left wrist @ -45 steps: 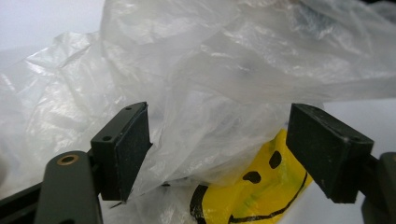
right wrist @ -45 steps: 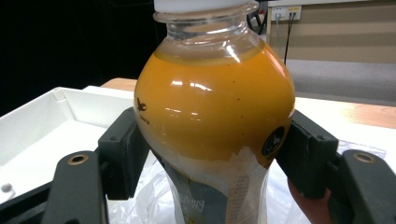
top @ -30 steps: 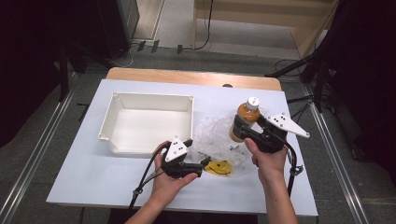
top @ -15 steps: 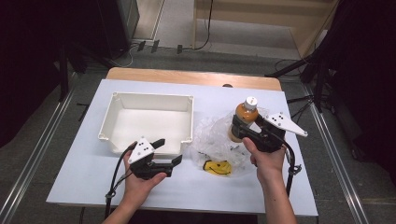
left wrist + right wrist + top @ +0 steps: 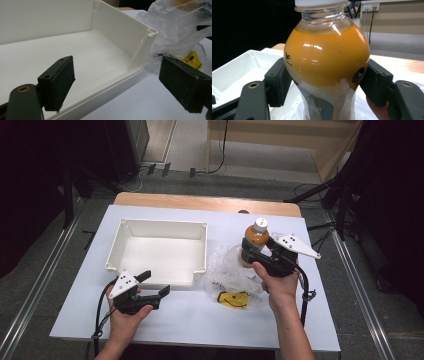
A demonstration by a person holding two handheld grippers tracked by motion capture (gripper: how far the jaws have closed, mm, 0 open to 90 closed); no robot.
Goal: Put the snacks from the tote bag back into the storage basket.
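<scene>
White table (image 5: 200, 320) | right gripper (image 5: 252, 251) fingers grasping bottle (image 5: 256, 240) | left gripper (image 5: 155, 285) fingers released

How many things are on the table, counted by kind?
Bottle of orange drink: 1
White tray: 1
Clear plastic bag: 1
Yellow smiley thing: 1
Total: 4
</scene>
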